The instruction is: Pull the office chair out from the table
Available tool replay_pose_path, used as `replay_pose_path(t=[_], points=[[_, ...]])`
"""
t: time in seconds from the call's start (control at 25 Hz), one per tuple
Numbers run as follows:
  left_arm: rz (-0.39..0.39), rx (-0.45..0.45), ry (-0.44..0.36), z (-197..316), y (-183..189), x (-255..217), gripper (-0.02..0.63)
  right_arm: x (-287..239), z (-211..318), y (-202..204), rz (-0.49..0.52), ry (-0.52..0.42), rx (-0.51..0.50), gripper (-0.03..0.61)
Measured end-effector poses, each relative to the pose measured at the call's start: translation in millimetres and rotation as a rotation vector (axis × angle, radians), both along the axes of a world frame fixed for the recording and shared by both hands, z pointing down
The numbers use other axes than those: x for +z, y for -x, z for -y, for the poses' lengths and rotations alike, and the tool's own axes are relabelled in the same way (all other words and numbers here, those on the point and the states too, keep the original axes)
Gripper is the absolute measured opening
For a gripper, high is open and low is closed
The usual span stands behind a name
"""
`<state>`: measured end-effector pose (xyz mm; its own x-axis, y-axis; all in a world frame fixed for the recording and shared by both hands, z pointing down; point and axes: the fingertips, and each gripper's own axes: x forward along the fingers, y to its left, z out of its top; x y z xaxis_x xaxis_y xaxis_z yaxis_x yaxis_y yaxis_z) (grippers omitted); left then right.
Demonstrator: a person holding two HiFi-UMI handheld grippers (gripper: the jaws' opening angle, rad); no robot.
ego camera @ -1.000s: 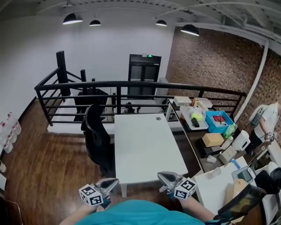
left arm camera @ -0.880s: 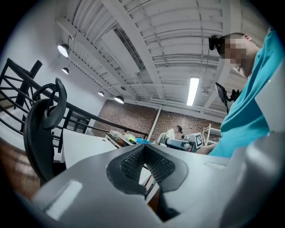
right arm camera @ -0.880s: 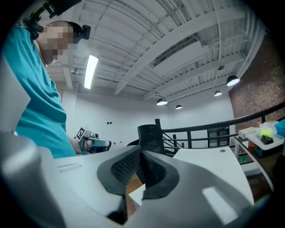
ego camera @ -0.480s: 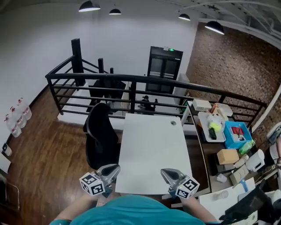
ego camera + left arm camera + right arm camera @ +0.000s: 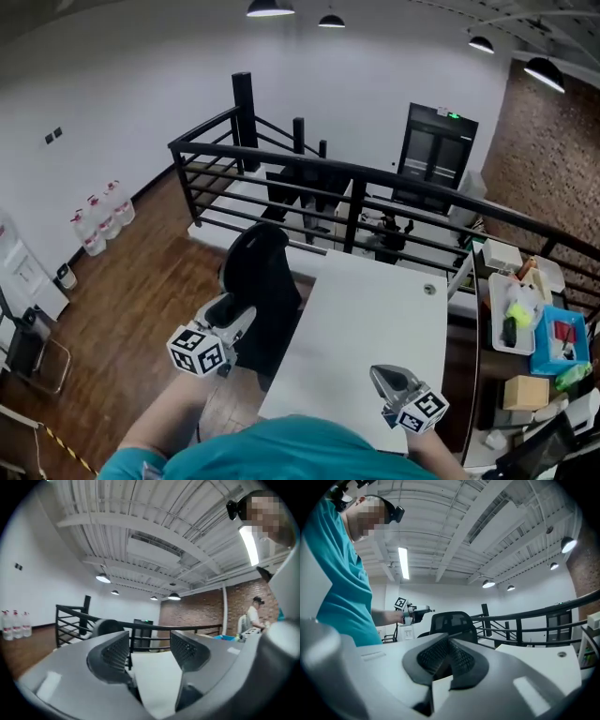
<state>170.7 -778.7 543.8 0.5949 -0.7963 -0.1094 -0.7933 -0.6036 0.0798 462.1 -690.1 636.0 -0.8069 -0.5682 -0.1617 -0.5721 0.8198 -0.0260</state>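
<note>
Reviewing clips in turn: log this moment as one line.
left gripper: opening, empty, beside office chair | right gripper: shut, empty, above table | chair: not yet pulled out

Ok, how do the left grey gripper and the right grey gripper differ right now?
The left grey gripper has its jaws apart and opening, with nothing between them; the right grey gripper has its jaws together. The left gripper hangs by the black office chair, off the white table's left edge; the right gripper is over the table's near end. Both are empty.

The black office chair point(image 5: 261, 286) stands upright, tucked against the left long edge of the white table point(image 5: 375, 328).
</note>
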Motion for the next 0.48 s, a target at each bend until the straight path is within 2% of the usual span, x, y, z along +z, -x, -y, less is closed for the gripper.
replay_pose_path(t=[0.12, 0.2, 0.36, 0.48], points=[[0.014, -0.189, 0.051, 50.4, 57.1, -14.9, 0.295, 8.3, 14.7, 4.3, 0.006, 0.009, 0.007, 0.0], [0.062, -0.235, 0.14, 80.4, 76.9, -9.6, 0.365, 10.6, 21.4, 13.2, 0.003, 0.022, 0.021, 0.0], [0.123, -0.162, 0.326, 112.4, 89.2, -0.9, 0.411, -4.6, 16.9, 52.9, -0.003, 0.043, 0.046, 0.0], [0.197, -0.072, 0.385, 126.0, 64.7, 16.5, 0.413, -3.6, 21.6, 59.2, -0.001, 0.051, 0.067, 0.0]])
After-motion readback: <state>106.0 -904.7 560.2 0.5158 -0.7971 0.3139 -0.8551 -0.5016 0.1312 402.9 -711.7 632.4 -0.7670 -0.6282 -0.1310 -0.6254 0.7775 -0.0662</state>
